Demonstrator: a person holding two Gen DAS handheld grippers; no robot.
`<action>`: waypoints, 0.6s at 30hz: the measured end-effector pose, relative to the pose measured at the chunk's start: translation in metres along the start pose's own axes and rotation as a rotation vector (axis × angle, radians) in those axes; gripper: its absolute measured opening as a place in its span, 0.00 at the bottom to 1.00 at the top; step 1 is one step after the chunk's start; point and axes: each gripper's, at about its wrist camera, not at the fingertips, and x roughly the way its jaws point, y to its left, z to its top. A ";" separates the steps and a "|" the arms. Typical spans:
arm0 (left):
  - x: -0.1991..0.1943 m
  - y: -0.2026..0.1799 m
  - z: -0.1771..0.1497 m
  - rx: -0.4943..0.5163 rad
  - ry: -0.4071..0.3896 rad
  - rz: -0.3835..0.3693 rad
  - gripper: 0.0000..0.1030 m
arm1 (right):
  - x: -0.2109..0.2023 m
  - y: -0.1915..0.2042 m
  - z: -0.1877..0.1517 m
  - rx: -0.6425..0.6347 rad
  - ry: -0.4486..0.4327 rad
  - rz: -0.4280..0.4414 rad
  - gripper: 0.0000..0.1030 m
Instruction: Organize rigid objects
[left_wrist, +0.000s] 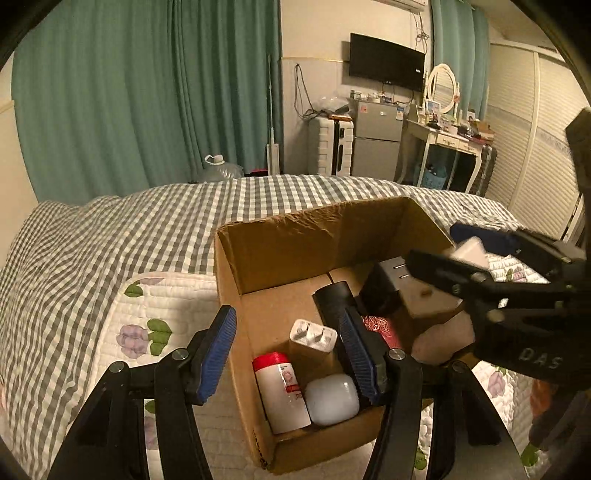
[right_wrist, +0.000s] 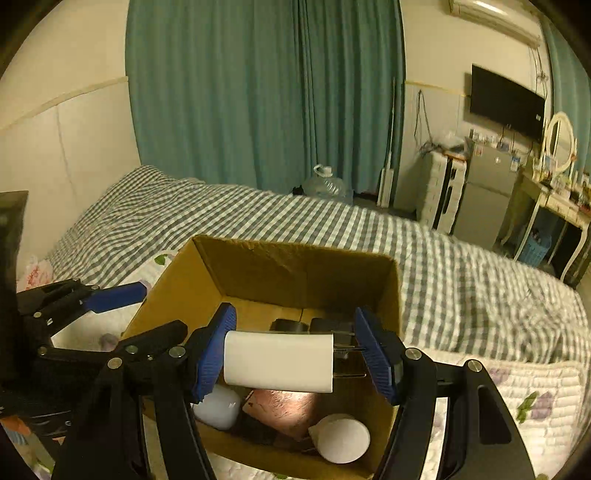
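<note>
Right claw (right_wrist: 295, 360) grips white charger (right_wrist: 279, 361) above cardboard box (right_wrist: 295, 258).

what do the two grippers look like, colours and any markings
Both are black plastic linkages with silver pivot bolts and ribbed blue finger pads. The left gripper shows blue pads; the right gripper looks the same and carries pale "DAS" lettering on its body.

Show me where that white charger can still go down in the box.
Bare cardboard floor lies between the cardboard box far wall and the white plug adapter. The near end is crowded: red-capped bottle, white case.
</note>
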 end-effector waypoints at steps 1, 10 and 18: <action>-0.002 0.000 0.000 0.003 0.002 0.013 0.60 | 0.002 -0.001 0.000 0.007 0.025 -0.006 0.74; -0.061 0.003 0.002 -0.047 -0.050 0.041 0.60 | -0.086 -0.008 0.008 0.028 -0.071 -0.101 0.80; -0.148 -0.008 0.007 -0.060 -0.175 0.041 0.63 | -0.199 0.002 0.012 0.012 -0.209 -0.154 0.80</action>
